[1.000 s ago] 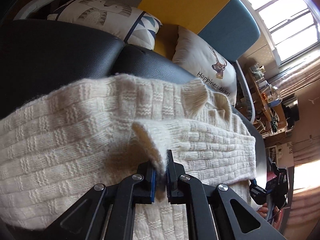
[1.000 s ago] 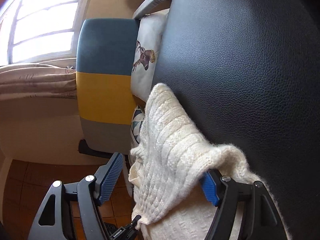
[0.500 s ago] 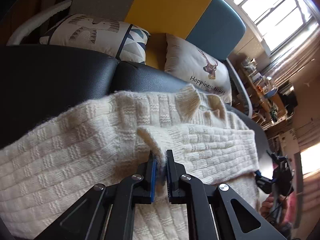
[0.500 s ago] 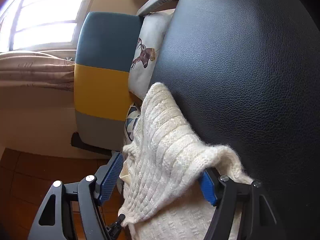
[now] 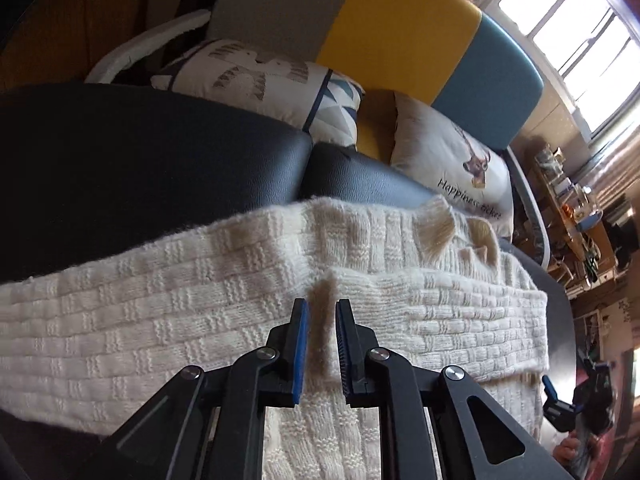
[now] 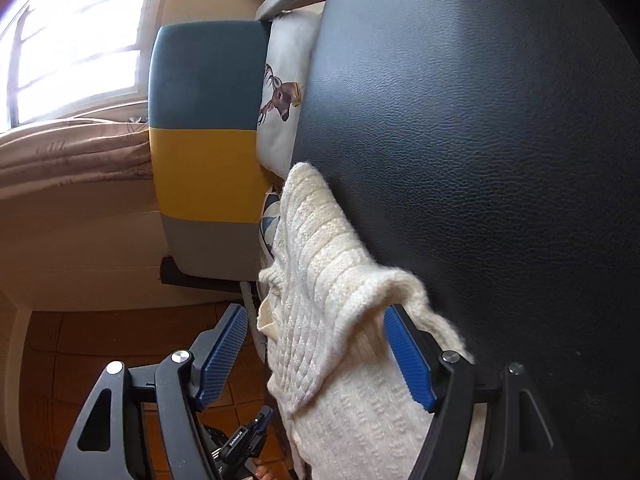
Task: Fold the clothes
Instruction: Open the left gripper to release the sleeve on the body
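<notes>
I am watching a cream, basket-knit sweater (image 5: pixel 224 312) lying folded on the black leather seat (image 5: pixel 152 160), its long axis running crosswise ahead of my left tongs (image 5: pixel 321 310), which are standing slightly parted around a fold. My right tongs (image 6: pixel 320 340) are gaping wide around its edge.

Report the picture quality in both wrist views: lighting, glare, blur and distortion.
Left wrist view: the window is blown out at top right, the black leather seat falls into deep shadow, and the right tool at the edge is motion-blurred. Right wrist view: the window glares white, fisheye bends the seat edge, and the cream knit sweater is sharp.
</notes>
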`<control>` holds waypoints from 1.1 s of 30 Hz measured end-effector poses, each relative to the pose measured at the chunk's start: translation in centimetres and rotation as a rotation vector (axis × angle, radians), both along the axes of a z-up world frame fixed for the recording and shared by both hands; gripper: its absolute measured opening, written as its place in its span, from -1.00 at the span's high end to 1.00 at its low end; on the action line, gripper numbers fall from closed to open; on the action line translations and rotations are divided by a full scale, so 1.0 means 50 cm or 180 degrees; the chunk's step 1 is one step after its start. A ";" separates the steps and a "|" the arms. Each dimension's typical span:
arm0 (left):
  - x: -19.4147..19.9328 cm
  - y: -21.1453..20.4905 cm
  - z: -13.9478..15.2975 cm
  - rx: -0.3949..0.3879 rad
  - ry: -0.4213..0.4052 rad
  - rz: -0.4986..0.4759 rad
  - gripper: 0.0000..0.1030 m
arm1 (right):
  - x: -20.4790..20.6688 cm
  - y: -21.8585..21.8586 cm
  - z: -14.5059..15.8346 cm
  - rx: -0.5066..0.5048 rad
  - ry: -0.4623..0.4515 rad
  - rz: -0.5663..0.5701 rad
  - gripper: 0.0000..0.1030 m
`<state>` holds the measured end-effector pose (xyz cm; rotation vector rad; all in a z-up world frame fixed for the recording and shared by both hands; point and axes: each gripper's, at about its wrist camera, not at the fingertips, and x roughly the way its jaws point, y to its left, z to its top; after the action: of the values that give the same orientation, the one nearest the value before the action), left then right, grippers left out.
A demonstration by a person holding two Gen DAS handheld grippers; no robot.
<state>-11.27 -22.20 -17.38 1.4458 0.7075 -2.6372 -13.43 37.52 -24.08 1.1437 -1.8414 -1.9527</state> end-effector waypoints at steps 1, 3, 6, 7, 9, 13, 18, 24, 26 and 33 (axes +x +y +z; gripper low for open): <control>0.008 0.007 0.013 -0.0003 0.0082 0.0002 0.72 | 0.007 0.003 0.004 0.0014 0.0021 -0.0010 -0.42; 0.015 0.039 0.030 0.0027 0.0214 -0.0122 0.72 | 0.021 0.010 0.011 0.0042 0.0062 -0.0029 -0.42; 0.001 0.119 0.037 0.0098 0.0271 -0.0483 0.72 | 0.012 0.002 0.041 0.0203 0.0241 0.0055 -0.45; -0.006 0.143 0.034 0.0092 0.0259 -0.0589 0.72 | -0.002 -0.010 0.060 0.0317 0.0362 0.0126 -0.45; -0.014 0.162 0.018 0.0093 0.0204 -0.0649 0.72 | -0.038 -0.041 0.096 0.0582 0.0559 0.0336 -0.42; -0.029 0.201 -0.014 0.0096 0.0093 -0.0768 0.72 | -0.119 -0.110 0.098 0.0641 0.0510 0.0867 -0.27; -0.049 0.250 -0.054 0.0100 -0.0047 -0.0916 0.72 | -0.144 -0.113 0.043 0.1452 -0.0046 0.0933 0.04; -0.067 0.291 -0.086 0.0149 -0.0158 -0.1043 0.72 | -0.129 -0.081 0.040 0.1374 0.0098 0.0908 0.25; -0.064 0.287 -0.078 0.0188 -0.0121 -0.1021 0.72 | -0.131 -0.094 0.066 0.1650 0.0191 0.0987 0.25; -0.049 0.233 -0.048 0.0090 0.0046 -0.0866 0.71 | -0.183 -0.140 0.129 0.2169 0.0454 0.1044 0.24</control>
<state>-13.72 -10.55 -19.80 1.6395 0.5892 -2.8476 -22.55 30.54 -17.64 1.3183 -0.8460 -2.4317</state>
